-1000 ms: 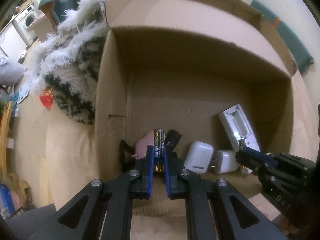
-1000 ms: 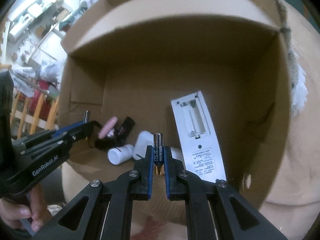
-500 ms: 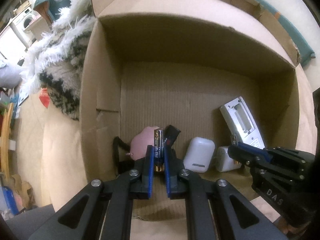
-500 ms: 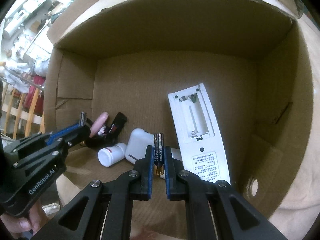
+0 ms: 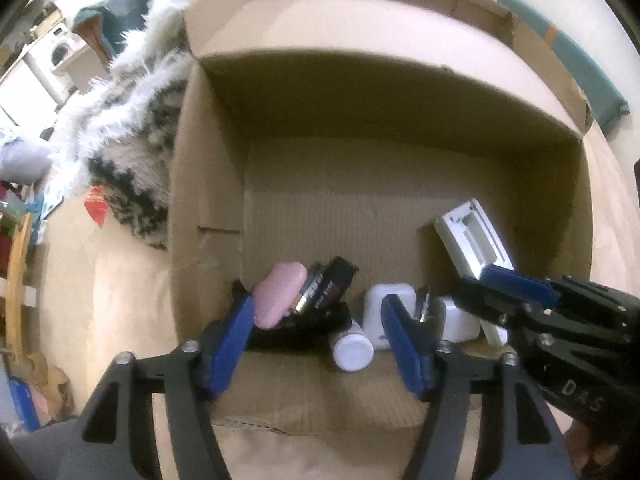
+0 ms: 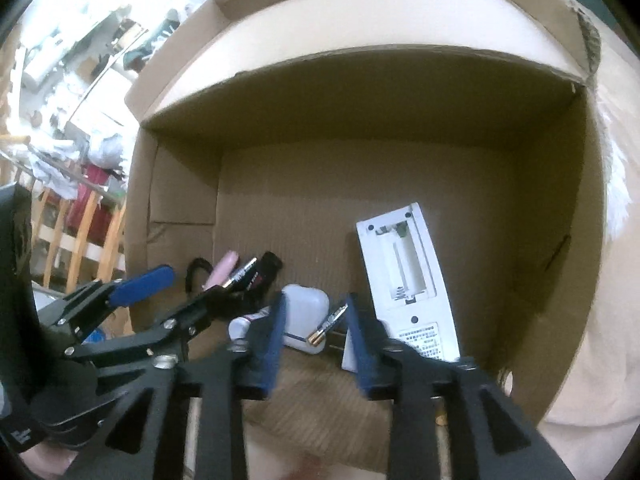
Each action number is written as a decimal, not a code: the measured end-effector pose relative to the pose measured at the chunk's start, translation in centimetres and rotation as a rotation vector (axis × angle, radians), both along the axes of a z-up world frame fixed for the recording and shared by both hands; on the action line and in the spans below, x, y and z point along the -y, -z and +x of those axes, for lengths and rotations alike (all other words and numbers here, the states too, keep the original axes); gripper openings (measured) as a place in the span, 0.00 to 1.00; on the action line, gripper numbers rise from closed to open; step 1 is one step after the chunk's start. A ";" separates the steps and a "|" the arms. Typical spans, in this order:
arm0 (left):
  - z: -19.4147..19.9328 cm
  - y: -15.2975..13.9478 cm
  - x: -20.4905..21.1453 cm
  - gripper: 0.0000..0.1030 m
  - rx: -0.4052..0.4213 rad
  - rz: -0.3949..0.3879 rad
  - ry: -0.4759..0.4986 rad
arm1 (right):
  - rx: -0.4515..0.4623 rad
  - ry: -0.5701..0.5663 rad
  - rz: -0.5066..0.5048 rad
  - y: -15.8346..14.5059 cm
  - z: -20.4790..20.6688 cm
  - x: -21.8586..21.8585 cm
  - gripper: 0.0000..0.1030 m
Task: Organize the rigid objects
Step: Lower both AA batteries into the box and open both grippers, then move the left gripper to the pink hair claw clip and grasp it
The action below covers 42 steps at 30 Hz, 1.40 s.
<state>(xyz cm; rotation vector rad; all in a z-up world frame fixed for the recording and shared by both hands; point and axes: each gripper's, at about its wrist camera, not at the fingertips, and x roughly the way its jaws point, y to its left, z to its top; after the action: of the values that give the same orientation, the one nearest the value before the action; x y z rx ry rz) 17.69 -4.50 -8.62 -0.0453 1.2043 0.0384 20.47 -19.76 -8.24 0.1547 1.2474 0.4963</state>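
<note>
Left gripper: jaws spread wide, nothing between them, poised over the near left part of the box floor
Right gripper: jaws apart, blue pads clear of the battery lying between them
Battery, right: slanted, gold tip toward the camera, resting by the white case; the blur hides whether it touches a pad
Battery, left: dark cell lying against the pink object, among the black items
Pink object: rounded, propped just beside the left wall of the box
White case: rounded, near the middle of the floor's front edge
White bottle: small, on its side, cap toward the camera, just beside the case
White charger: block to the right of the case, partly behind the right gripper
Remote: white, back up, battery bay uncovered, lying toward the right wall
Cardboard box: open-topped, holding all of the above
Fur throw: white and black, outside the box's left wall
</note>
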 end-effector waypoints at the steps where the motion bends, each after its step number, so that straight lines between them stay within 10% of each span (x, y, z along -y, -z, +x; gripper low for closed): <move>1: 0.1 -0.1 -0.2 0.61 0.002 0.010 -0.008 | 0.001 0.009 -0.007 0.0 0.1 0.1 0.50; 5: 0.3 -0.1 -1.2 0.62 -0.013 -0.032 -0.026 | 0.007 0.034 -0.004 -0.1 0.2 0.6 0.65; 28: -6.1 -5.3 -0.9 0.62 0.024 -0.030 0.020 | 0.028 0.110 -0.019 -3.8 -4.4 2.8 0.65; 42: -14.5 4.0 5.2 0.64 -0.248 -0.066 0.101 | -0.025 0.172 -0.024 -2.1 -10.9 5.9 0.65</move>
<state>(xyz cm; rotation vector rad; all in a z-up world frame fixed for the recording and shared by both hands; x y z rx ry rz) 3.23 -9.70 -12.65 -0.0384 1.4538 -0.0873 9.58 -25.64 -6.09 0.2467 1.2515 0.3317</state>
